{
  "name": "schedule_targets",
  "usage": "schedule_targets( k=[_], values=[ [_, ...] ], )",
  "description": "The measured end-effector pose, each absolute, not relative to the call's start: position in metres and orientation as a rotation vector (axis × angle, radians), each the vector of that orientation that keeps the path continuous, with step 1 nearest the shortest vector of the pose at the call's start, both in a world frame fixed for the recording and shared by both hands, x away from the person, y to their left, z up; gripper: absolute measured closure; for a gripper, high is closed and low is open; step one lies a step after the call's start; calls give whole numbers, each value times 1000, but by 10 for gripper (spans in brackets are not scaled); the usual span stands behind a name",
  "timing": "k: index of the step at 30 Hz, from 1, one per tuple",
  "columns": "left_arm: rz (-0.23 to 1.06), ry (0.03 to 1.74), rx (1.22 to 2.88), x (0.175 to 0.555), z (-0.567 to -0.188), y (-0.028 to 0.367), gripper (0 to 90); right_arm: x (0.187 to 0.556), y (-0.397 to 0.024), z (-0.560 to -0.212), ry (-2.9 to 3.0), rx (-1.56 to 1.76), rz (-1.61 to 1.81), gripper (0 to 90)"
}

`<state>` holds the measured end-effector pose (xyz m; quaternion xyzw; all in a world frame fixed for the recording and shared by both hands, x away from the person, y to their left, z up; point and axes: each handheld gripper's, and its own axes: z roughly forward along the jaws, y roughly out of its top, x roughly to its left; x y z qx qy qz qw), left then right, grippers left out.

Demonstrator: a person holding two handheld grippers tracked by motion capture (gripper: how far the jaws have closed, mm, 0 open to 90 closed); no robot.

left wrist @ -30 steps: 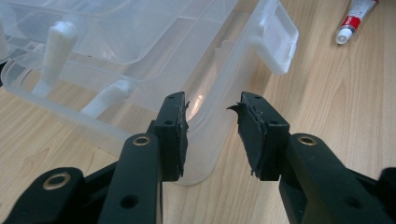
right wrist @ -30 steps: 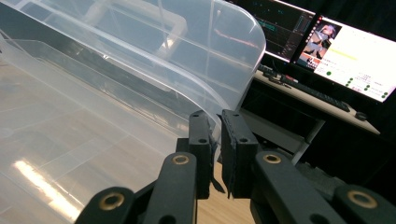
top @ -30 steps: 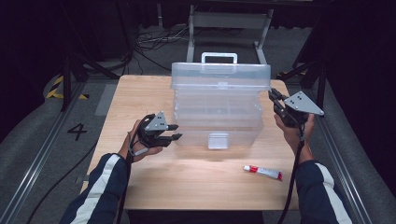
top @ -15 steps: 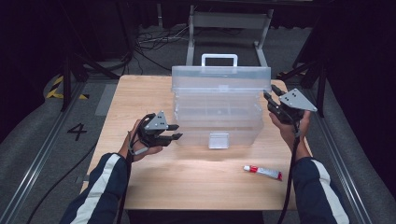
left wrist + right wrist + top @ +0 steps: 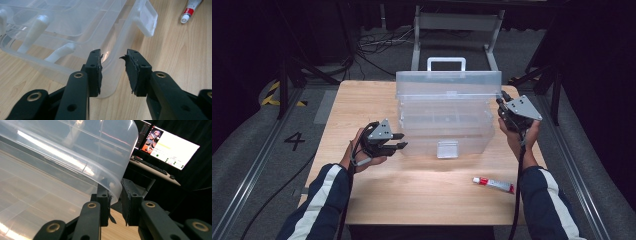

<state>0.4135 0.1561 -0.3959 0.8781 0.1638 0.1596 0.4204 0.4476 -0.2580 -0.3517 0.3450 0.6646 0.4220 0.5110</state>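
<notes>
Standing mid-worktop toward the far edge, the clear box (image 5: 447, 117) has its white handle (image 5: 446, 62) on top and a latch (image 5: 447, 149) on its near face. Your right hand-held gripper (image 5: 115, 197) has just been closing; its jaws now pinch the lid edge (image 5: 117, 187) at the box's right end. Your left hand-held gripper (image 5: 113, 71) sits at the box's left near corner, jaws parted around the rounded corner, pads not visibly pressing it. A red-capped tube (image 5: 493, 184) lies near the worktop's right near corner.
</notes>
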Motion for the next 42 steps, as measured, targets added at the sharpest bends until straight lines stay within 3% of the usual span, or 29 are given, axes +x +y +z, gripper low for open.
schedule_targets(
  k=[5, 7, 15, 23, 42],
  values=[
    [449, 440, 2203, 413, -396, 158, 671, 444, -255, -351, 1597, 824, 998, 788],
    [490, 477, 2209, 415, -396, 160, 631, 441, -253, -350, 1598, 821, 989, 787],
    [473, 467, 2191, 414, -394, 163, 621, 426, -251, -350, 1621, 827, 971, 775],
    [468, 380, 2257, 413, -396, 141, 616, 417, -249, -346, 1636, 828, 968, 779],
    [411, 334, 2351, 431, -401, 129, 670, 435, -250, -326, 1661, 880, 981, 788]
  ],
)
